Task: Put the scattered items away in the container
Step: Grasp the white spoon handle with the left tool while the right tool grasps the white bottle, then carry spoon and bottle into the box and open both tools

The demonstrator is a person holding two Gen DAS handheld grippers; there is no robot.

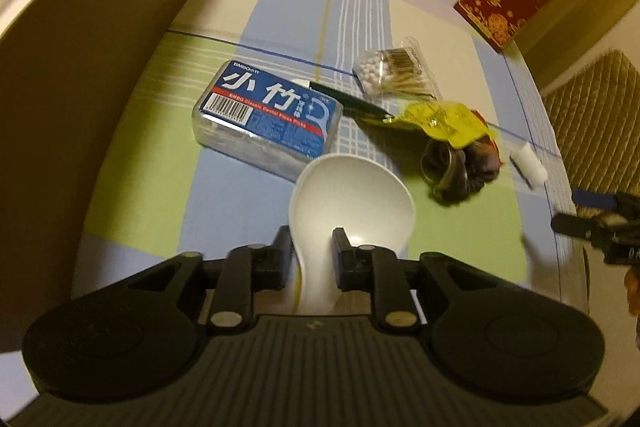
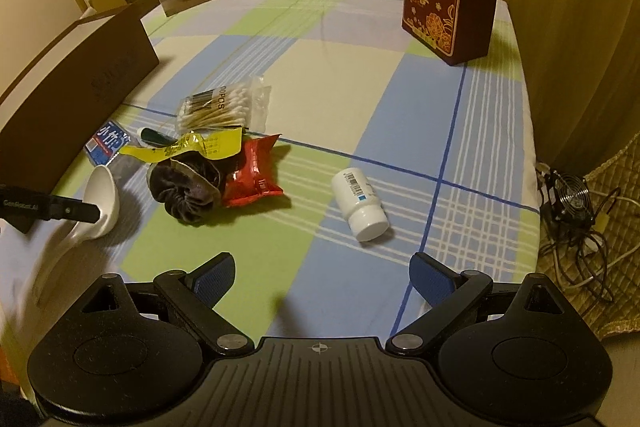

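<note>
Left wrist view: the left gripper (image 1: 310,241) jaws clench the white plastic spoon (image 1: 352,203) by its handle, the brown cardboard box (image 1: 100,75) standing just left; right gripper (image 2: 322,279) released.

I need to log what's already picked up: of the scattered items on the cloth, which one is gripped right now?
The white spoon: the left gripper has its jaws closed on the handle. Everything else lies loose on the cloth.
</note>
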